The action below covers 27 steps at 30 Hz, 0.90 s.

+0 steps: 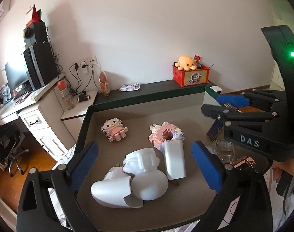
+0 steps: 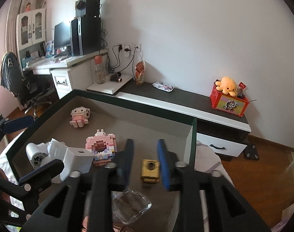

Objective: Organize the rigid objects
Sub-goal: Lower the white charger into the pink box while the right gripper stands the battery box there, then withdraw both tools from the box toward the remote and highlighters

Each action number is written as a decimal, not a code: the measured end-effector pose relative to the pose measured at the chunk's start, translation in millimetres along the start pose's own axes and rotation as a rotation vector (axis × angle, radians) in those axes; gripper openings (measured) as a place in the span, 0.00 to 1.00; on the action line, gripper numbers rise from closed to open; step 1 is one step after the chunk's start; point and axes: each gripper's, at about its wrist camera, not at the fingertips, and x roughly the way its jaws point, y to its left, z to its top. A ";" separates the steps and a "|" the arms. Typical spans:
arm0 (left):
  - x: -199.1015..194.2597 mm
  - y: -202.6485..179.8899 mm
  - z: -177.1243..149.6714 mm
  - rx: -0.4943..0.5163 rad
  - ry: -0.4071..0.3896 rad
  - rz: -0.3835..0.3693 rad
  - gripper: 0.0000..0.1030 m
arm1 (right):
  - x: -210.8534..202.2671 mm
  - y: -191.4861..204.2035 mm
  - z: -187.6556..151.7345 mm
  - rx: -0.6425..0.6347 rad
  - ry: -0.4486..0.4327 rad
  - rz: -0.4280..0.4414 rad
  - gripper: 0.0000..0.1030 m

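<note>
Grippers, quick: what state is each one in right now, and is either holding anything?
Left gripper: open, holding nothing, above the white pieces.
Right gripper: open, a narrower gap, nothing between its fingers.

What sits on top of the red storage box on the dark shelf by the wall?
A yellow-orange plush octopus rests on the red storage box, with small items including a red tag beside it. The box's inside is covered, so any contents beneath cannot be seen.
</note>
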 end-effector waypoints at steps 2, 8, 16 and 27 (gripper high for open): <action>0.1 -1.7 -1.2 0.004 0.009 0.001 0.97 | -1.7 -0.5 -0.7 0.006 -0.013 0.006 0.51; -2.6 -5.8 -1.9 0.021 0.000 0.026 0.98 | -12.3 0.2 -1.5 0.019 -0.072 0.039 0.65; -6.7 -0.7 -0.8 0.005 -0.018 0.045 1.00 | -26.3 5.2 -1.2 0.021 -0.137 0.047 0.77; -4.1 14.2 -2.5 -0.038 -0.011 0.062 1.00 | -53.7 -11.1 -8.0 0.063 -0.170 -0.156 0.80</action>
